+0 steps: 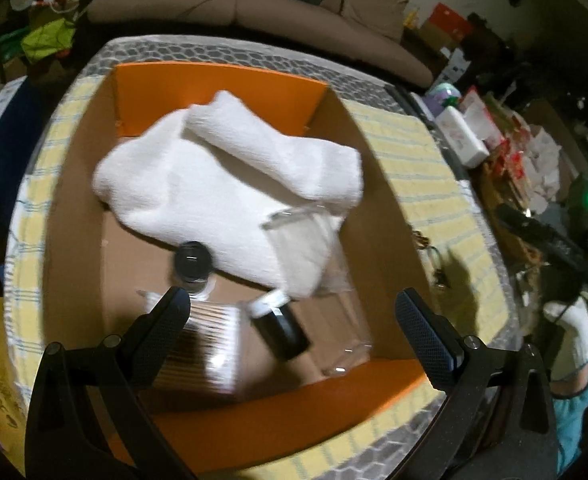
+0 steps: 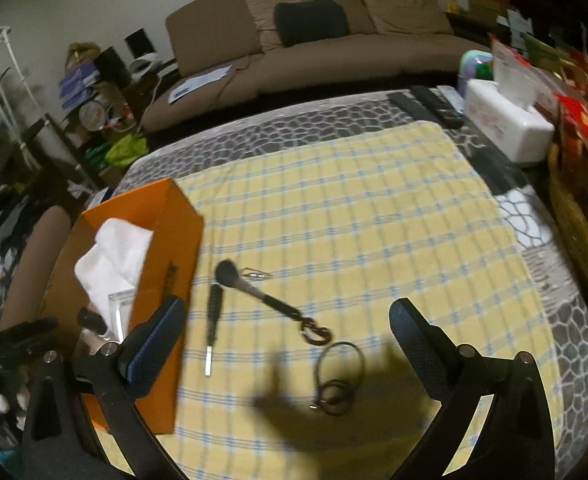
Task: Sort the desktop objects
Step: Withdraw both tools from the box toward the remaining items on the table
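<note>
On the table [image 2: 294, 128] a yellow checked cloth [image 2: 354, 200] covers most of the patterned top, and I see an orange cardboard box [image 2: 174, 216] standing on its left part. In my left wrist view I look straight down into that box [image 1: 222, 84]: a white towel [image 1: 222, 172] fills the far half, a clear plastic case [image 1: 314, 248] lies against the towel's near edge, a pack of cotton swabs [image 1: 210, 340] sits at the near wall, a small black bottle [image 1: 282, 328] lies tilted beside the pack, and a round black cap [image 1: 192, 260] shows just behind them.

My left gripper [image 1: 294, 320] hangs above the box with its fingers spread wide and nothing between them. My right gripper [image 2: 286, 336] is over the bare cloth, fingers fully apart, also empty.

Loose on the cloth to the right of the box lie a makeup brush [image 2: 250, 284], a black-handled screwdriver [image 2: 212, 320] beside it, a coiled black cord [image 2: 338, 376] nearer to me, a brown clip [image 2: 316, 332] at the brush's handle end, and a small metal piece [image 2: 256, 274] just past the brush head. A tissue box [image 2: 506, 128] stands at the far right edge.
</note>
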Demonstrator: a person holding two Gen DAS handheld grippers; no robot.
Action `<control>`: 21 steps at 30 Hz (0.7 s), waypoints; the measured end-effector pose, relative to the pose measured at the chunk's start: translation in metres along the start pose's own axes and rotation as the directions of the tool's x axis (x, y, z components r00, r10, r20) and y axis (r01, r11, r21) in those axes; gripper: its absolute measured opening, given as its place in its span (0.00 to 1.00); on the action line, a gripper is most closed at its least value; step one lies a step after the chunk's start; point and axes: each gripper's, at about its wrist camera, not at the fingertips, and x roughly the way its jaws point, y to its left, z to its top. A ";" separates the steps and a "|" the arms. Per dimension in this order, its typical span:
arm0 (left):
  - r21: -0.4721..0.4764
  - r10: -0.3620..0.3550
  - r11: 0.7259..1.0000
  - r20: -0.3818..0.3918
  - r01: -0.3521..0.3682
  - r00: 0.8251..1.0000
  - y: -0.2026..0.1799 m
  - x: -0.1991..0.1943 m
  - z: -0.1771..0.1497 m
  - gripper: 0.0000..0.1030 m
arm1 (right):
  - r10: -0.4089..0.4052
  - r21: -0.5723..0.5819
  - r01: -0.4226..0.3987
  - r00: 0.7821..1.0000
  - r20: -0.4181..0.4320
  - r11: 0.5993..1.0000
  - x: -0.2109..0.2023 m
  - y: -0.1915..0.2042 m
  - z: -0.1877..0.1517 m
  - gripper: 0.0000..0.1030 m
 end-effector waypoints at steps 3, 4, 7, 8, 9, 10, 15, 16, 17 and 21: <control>0.023 -0.015 1.000 0.003 0.015 1.000 -0.024 0.001 -0.001 1.00 | -0.009 0.011 0.009 1.000 -0.018 1.000 0.001 -0.011 -0.001 0.99; 0.025 -0.025 0.999 0.002 0.025 1.000 -0.030 0.002 -0.002 1.00 | -0.010 0.014 0.011 1.000 -0.023 1.000 0.001 -0.014 -0.002 0.99; 0.058 -0.057 0.997 -0.010 0.057 0.998 -0.060 0.006 -0.004 1.00 | -0.017 0.027 0.018 0.999 -0.029 0.999 0.000 -0.025 -0.004 0.99; 0.083 -0.061 0.995 -0.017 0.062 0.998 -0.075 0.009 -0.006 1.00 | -0.016 0.036 0.017 0.999 -0.030 0.999 -0.001 -0.029 -0.004 0.99; 0.099 -0.060 0.993 -0.021 0.062 0.998 -0.085 0.011 -0.007 0.99 | -0.014 0.048 0.015 1.000 -0.025 0.999 -0.003 -0.034 -0.004 0.99; 0.121 -0.059 0.991 -0.027 0.062 0.998 -0.097 0.014 -0.008 0.99 | -0.013 0.056 0.014 1.000 -0.021 0.998 -0.004 -0.037 -0.004 0.99; 0.196 -0.071 0.977 -0.047 0.079 0.996 -0.155 0.030 -0.014 0.94 | 0.005 0.103 -0.007 1.000 0.018 0.995 -0.021 -0.053 -0.002 0.99; 0.209 -0.073 0.975 -0.050 0.082 0.996 -0.166 0.033 -0.015 0.93 | 0.008 0.111 -0.011 1.000 0.025 0.994 -0.023 -0.056 -0.001 0.99; 0.222 -0.074 0.971 -0.052 0.083 0.996 -0.179 0.039 -0.016 0.92 | 0.015 0.126 -0.020 0.999 0.036 0.992 -0.027 -0.061 0.000 0.99; 0.255 -0.060 0.964 -0.051 0.071 0.997 -0.210 0.058 -0.022 0.92 | 0.019 0.160 -0.027 0.998 0.055 0.987 -0.038 -0.077 0.003 0.99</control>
